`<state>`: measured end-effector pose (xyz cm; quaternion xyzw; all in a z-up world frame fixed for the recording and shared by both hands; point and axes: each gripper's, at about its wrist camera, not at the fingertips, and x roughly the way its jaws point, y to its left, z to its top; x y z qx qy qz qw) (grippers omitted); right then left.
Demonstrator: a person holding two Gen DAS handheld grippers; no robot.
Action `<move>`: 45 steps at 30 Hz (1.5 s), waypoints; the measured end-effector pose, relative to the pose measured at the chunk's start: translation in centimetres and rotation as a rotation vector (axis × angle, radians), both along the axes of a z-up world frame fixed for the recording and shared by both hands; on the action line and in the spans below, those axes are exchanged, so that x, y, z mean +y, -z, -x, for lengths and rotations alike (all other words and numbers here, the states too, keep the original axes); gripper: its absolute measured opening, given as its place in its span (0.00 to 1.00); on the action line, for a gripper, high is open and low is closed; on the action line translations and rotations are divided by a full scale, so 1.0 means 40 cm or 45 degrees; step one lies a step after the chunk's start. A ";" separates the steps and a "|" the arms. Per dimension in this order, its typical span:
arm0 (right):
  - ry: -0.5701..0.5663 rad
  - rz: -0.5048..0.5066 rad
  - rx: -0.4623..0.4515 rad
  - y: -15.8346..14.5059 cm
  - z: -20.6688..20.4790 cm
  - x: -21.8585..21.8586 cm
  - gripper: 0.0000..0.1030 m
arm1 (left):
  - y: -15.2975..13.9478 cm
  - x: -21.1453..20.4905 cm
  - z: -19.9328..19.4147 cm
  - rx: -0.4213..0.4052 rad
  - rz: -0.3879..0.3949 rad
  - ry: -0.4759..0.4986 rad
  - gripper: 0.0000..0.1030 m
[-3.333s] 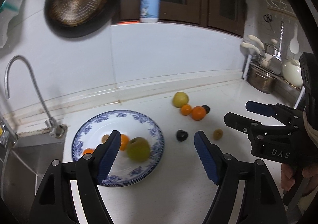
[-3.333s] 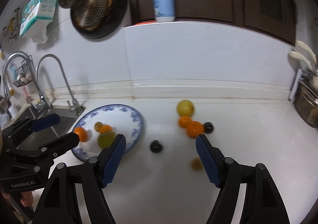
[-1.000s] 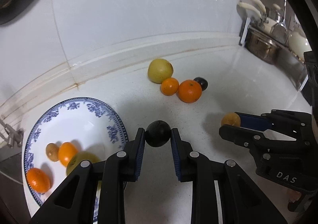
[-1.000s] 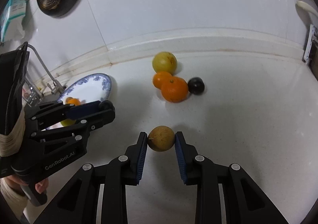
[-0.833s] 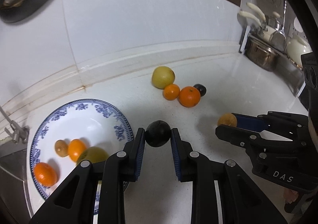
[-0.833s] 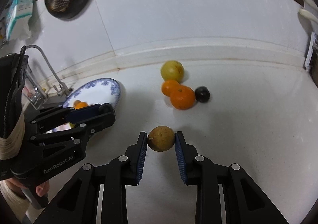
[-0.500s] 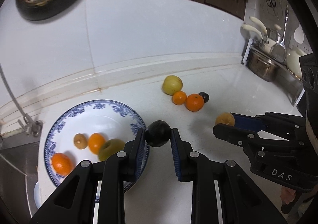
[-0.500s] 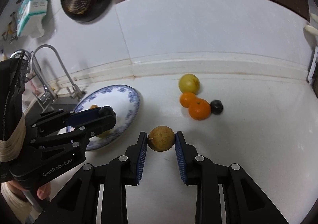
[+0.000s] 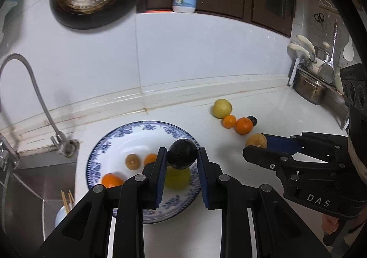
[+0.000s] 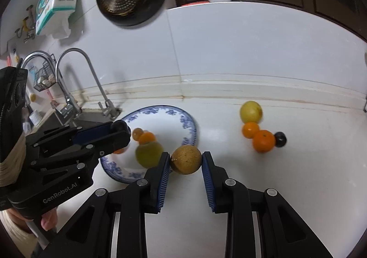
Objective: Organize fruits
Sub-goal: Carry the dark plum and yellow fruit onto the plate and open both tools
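The white counter [image 9: 286, 106] ran along the tiled wall, and on it sat the blue-patterned plate [image 9: 146, 128] beside the sink, already holding a green fruit [image 10: 148, 154], two small oranges and a little brown one. A second earlier both tools had been low over the bare counter to the right of the plate; since then they had lifted and swung over towards it. The left gripper [image 9: 182, 159] was pinching a dark round fruit [image 9: 182, 153] between its blue pads, now hanging over the plate's near side. The right gripper [image 10: 185, 163] was clamped on a brown round fruit [image 10: 185, 159] just off the plate's right rim. Four pieces were left on the counter: a yellow fruit [image 10: 250, 111], two oranges [image 10: 263, 140] and a small dark one [image 10: 280, 139]. I reckoned both carried fruits were about to be dropped onto the plate.
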<state>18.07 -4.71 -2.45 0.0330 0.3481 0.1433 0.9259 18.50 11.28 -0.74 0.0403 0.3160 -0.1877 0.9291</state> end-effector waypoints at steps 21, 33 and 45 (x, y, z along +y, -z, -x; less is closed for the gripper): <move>-0.107 0.039 0.073 0.008 -0.172 0.132 0.29 | 0.026 0.112 -0.152 0.098 -0.028 -0.048 0.25; -0.120 0.107 0.231 0.082 -0.324 0.152 0.29 | 0.096 0.114 -0.304 0.274 -0.083 -0.047 0.25; -0.139 0.098 0.369 0.139 -0.386 0.154 0.29 | 0.137 0.108 -0.374 0.384 -0.086 -0.062 0.25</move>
